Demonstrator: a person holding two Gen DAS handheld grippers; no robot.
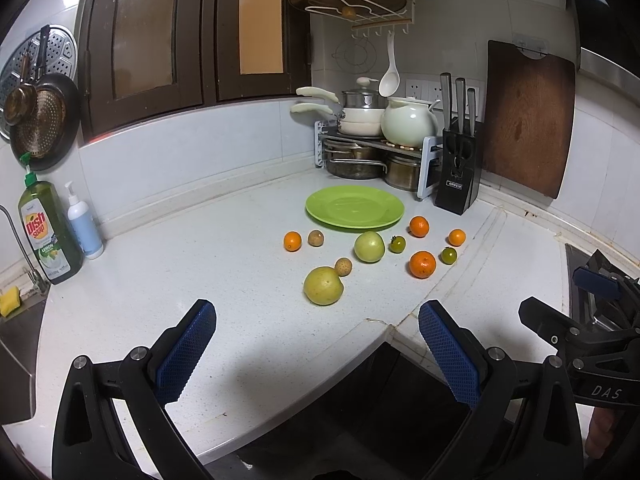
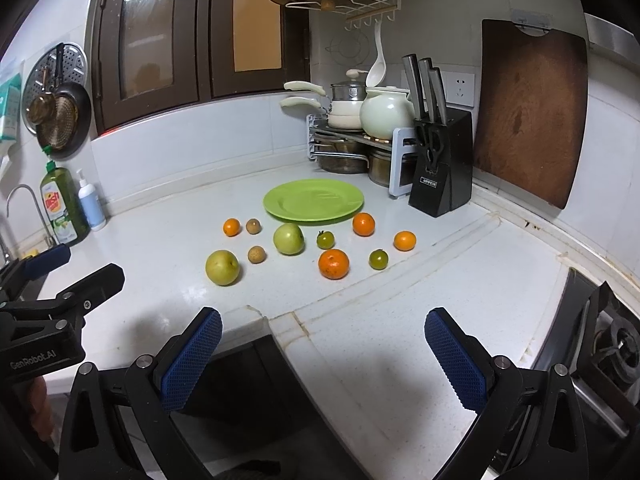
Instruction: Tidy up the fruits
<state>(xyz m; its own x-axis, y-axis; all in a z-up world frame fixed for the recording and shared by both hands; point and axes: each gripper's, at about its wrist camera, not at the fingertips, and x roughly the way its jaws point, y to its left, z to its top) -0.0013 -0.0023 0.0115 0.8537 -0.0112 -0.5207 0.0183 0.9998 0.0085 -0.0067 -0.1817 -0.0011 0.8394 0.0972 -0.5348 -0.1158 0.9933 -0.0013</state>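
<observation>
Dim indoor light, soft shadows, sharp focus, fisheye-bent edges (dark corners)

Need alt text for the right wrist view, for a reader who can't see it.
Ten small fruits lie scattered on a white counter in front of an empty green plate. The open right gripper hovers at the counter's edge, holding nothing; the left gripper shows at far left.

Layout of fruit and plate on the corner worktop (image 2: 440,280).
The plate (image 2: 313,200) lies toward the back; a pot rack (image 2: 352,136) stands behind it, with a knife block (image 2: 442,176) to the rack's right and a cutting board (image 2: 528,112) leaning on the wall further right. Ten fruits lie scattered in front of the plate, apart from one another and none on it: the pear (image 2: 223,267) nearest and leftmost, the apple (image 2: 289,239) just before the plate's front rim. Two bottles (image 2: 64,208) stand far left, beside the tap.
</observation>
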